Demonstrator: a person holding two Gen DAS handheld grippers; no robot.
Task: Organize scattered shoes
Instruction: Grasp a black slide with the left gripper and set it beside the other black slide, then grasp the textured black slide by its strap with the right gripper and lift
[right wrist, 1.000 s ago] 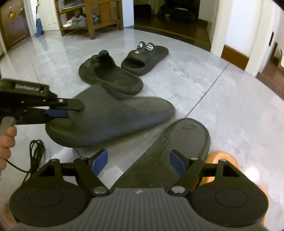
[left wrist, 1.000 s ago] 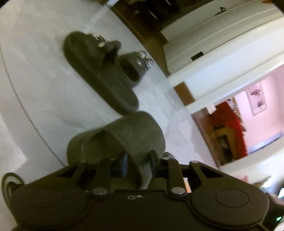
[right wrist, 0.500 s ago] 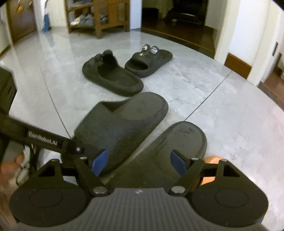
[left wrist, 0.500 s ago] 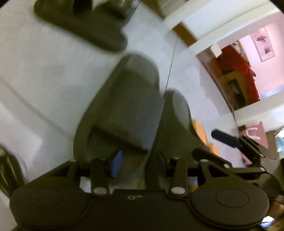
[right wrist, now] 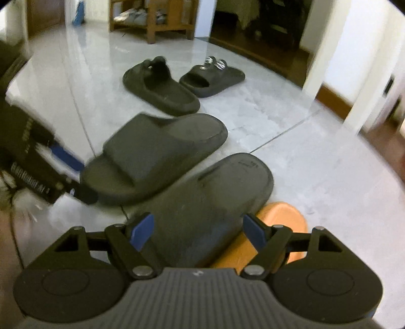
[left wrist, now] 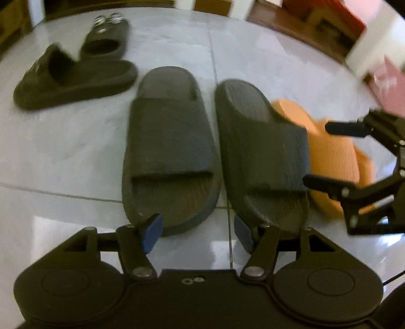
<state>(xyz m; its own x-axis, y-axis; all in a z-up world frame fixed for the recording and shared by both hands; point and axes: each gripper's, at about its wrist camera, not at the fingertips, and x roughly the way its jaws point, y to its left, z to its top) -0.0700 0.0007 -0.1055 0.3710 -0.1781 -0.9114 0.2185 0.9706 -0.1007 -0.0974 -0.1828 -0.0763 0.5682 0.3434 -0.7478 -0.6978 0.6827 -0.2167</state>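
Two dark grey slides lie side by side on the pale tile floor, the left slide (left wrist: 169, 151) (right wrist: 157, 157) and the right slide (left wrist: 263, 157) (right wrist: 210, 192). My left gripper (left wrist: 197, 234) (right wrist: 76, 177) hovers just behind the left slide's heel with its jaws opening and nothing pressed between the pads. My right gripper (right wrist: 198, 231) (left wrist: 332, 155) stands open over the right slide's strap, its pads on either side without pressing. An orange slipper (left wrist: 334, 151) (right wrist: 281, 217) lies partly under the right slide's outer edge.
A black pair with silver charms, one slide (left wrist: 73, 81) (right wrist: 159, 86) and its mate (left wrist: 106, 38) (right wrist: 212, 78), rests farther off, splayed apart. A wooden shoe rack (right wrist: 167, 20) stands at the back. A cable lies by the near left.
My left gripper let go of the left grey slide, which now lies flat beside its mate, and the gripper rolled upright and pulled back. My right gripper shifted over the right slide.
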